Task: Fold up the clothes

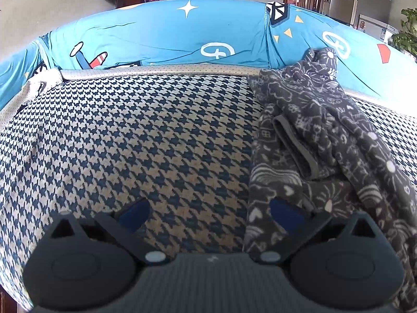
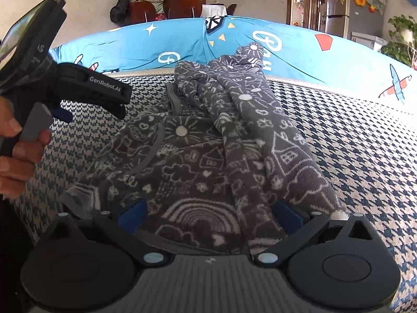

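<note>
A grey fleece garment [image 2: 208, 156], printed with white doodles of suns, houses and rainbows, is lying crumpled on the houndstooth cover [image 1: 130, 135]. "GenRobot.AI" is being shown on the left gripper [image 2: 122, 109]. Both it and the right gripper [image 2: 208, 215] are being held spread, grasping nothing.

The garment [image 2: 208, 140] lies on the seat cushion [image 1: 135, 135], its far end seemingly touching the backrest cover [image 1: 161, 39] behind.
</note>
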{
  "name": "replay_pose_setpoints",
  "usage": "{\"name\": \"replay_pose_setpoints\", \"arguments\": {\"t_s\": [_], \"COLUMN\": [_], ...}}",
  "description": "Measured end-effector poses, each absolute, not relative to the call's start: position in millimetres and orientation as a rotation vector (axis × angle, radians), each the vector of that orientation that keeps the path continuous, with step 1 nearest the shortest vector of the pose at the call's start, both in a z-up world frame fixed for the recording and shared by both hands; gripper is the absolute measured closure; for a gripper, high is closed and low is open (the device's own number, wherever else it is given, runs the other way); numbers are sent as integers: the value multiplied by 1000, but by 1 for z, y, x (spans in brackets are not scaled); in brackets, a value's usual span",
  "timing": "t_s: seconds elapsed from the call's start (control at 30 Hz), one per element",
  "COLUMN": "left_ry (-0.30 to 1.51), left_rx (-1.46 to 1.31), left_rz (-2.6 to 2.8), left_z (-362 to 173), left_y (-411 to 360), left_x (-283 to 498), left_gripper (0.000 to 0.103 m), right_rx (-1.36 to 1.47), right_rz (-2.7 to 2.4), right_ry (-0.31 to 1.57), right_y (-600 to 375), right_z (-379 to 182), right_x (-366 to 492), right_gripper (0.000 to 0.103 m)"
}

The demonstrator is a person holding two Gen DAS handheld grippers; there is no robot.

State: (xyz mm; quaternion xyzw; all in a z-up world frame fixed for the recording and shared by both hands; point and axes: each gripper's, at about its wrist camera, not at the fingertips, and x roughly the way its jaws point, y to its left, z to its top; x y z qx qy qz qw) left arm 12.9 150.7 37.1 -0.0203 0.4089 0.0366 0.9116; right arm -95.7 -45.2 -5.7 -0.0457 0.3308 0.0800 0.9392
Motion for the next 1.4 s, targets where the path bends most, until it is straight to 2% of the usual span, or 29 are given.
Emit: {"name": "replay_pose_setpoints", "arguments": {"t_s": [1.4], "left_ry": [857], "left_rx": [49], "left_rz": [25], "left_z": [25], "left_y": [123], "left_x": [15], "left_gripper": [0], "right_rx": [-121], "right_rz": [148], "right_ry": [630], "right_y": [-44], "right_z": [-16], "right_x": [-98], "right_gripper": [0]}}
